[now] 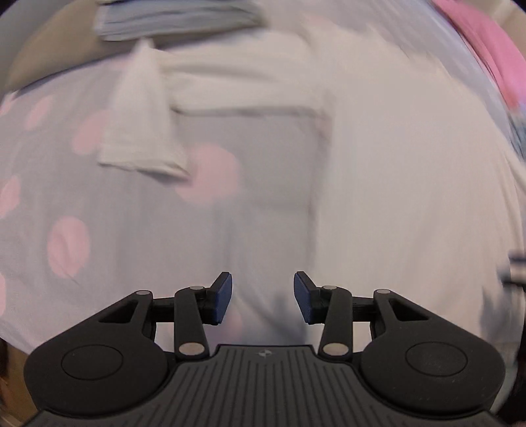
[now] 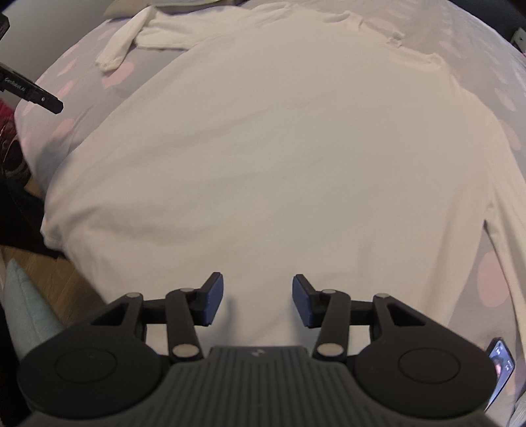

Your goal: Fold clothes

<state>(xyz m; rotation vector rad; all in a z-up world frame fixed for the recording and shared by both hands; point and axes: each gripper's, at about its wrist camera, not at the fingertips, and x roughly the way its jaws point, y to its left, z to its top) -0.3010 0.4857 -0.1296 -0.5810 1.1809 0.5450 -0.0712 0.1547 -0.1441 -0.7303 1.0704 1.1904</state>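
A white long-sleeved shirt (image 2: 269, 147) lies spread flat on a bed with a grey sheet with pink dots (image 2: 493, 85). Its left sleeve (image 2: 118, 46) is bent down at the far left. My right gripper (image 2: 258, 300) hangs open above the shirt's near hem, with nothing between its fingers. The left wrist view is blurred. There my left gripper (image 1: 263, 297) stands open and empty over the sheet (image 1: 65, 197), beside the shirt's body (image 1: 394, 180), with the sleeve (image 1: 141, 131) further off. A black part of the left gripper (image 2: 33, 93) shows at the left edge of the right wrist view.
A stack of folded bluish cloth (image 1: 174, 19) lies beyond the shirt, and a pink cloth (image 1: 486, 49) at the far right. A phone (image 2: 501, 364) rests on the bed at the near right. The bed's left edge drops to a wooden floor (image 2: 65, 279).
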